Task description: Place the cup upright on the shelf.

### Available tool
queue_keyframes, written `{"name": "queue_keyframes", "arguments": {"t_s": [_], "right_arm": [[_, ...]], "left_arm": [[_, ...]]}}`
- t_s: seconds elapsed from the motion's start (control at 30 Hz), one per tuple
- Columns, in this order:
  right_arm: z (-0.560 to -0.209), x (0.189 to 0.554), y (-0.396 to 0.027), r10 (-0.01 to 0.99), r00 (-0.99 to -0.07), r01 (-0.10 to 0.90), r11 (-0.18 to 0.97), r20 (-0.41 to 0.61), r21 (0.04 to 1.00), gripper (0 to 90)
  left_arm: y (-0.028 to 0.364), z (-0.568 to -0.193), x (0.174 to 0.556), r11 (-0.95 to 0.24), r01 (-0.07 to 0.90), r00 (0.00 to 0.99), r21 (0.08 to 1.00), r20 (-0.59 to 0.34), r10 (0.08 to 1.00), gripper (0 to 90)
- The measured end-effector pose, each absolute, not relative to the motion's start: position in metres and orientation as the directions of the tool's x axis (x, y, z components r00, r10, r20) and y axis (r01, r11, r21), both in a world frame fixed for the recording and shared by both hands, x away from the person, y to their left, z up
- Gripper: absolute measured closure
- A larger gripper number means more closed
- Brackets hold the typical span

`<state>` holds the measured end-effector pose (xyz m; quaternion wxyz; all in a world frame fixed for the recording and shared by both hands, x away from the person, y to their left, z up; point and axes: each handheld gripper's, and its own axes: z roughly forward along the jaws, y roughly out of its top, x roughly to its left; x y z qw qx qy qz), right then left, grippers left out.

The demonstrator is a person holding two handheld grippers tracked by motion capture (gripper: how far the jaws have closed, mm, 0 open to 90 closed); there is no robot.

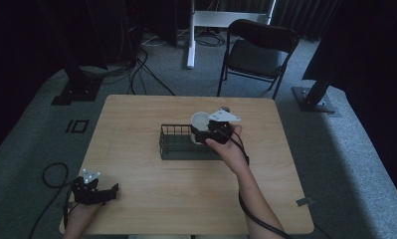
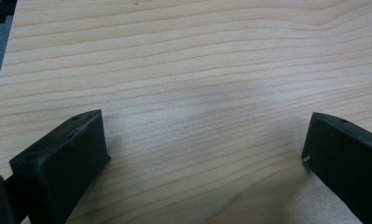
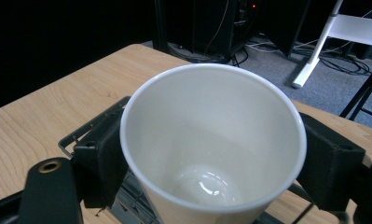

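— What sits between the black fingers (image 3: 102, 161) of the right gripper (image 3: 211, 158)?

— A white paper cup with a rolled rim (image 3: 211, 140), upright, mouth open toward the camera. One finger presses its wall on each side, so the cup is clamped between them. Its inside is bare, with a glossy round bottom.

— And below it?

— A dark wire basket (image 3: 88, 128); part of its rim and bars show beside and under the cup, on the pale wooden bench (image 3: 44, 107).

— Anything beyond the bench?

— Grey carpet (image 3: 286, 74) with black cables (image 3: 342, 63) lying across it, a white metal frame leg (image 3: 314, 60), and a dark backdrop at the left.
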<state>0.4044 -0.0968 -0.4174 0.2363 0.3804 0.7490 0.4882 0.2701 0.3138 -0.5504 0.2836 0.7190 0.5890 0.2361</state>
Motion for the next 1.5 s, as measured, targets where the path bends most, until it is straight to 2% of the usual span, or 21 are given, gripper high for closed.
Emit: {"name": "queue_keyframes", "arguments": {"t_s": [0.7,1.5], "right_arm": [[-0.442,0.416,-0.067,0.787,-0.617,0.375,0.27,0.021,0.887,20.1],[-0.454,0.419,-0.059,0.779,-0.626,0.384,0.285,0.021,0.878,19.8]], "left_arm": [[0.314,-0.55,0.27,-0.145,0.713,0.195,0.686,0.005,0.981,0.1],[0.314,-0.55,0.27,-0.145,0.713,0.195,0.686,0.005,0.981,0.1]]}}
